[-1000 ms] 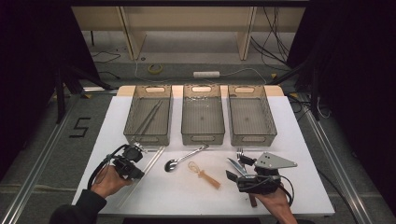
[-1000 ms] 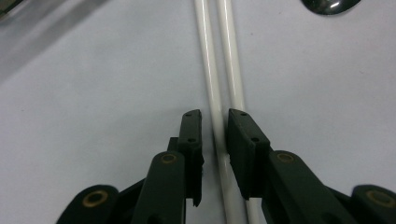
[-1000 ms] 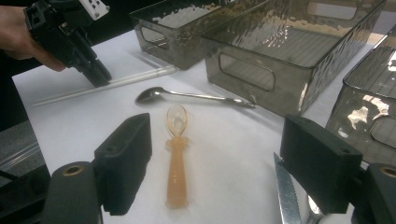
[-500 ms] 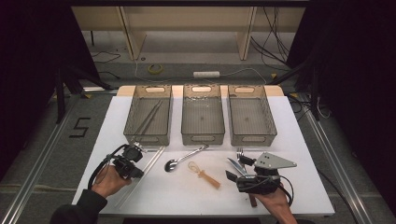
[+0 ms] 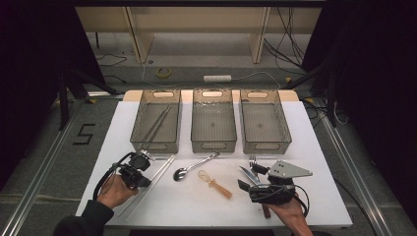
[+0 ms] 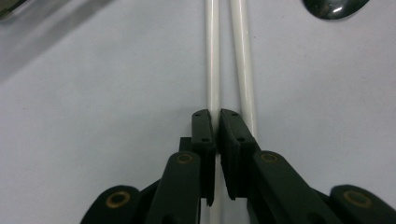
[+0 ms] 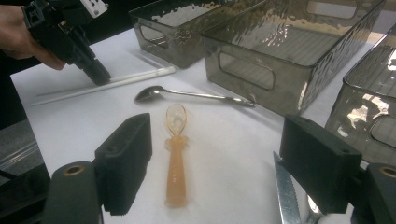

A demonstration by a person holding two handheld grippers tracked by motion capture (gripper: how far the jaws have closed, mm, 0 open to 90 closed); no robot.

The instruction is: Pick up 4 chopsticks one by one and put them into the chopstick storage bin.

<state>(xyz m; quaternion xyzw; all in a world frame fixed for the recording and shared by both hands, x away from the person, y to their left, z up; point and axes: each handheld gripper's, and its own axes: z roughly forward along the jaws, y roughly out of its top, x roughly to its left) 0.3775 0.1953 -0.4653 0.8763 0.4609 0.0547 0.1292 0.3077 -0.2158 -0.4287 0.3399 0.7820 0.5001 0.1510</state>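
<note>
At the bench's near left corner, the left claw (image 6: pixel 216 122) sits nearly closed over one of two white chopsticks (image 6: pixel 212 56), which lie side by side, running from that corner toward the left bin. They appear thin, stiff, light, smooth and round, so likely slippery; a mid-length pinch seems best. Near the right front edge, the right claw (image 7: pixel 215 163) stands wide open, empty, above an amber translucent plastic spoon (image 7: pixel 175 154). Beyond lies a polished metal spoon (image 5: pixel 194 166). Three smoky textured bins (image 5: pixel 213 142) line the far edge.
</note>
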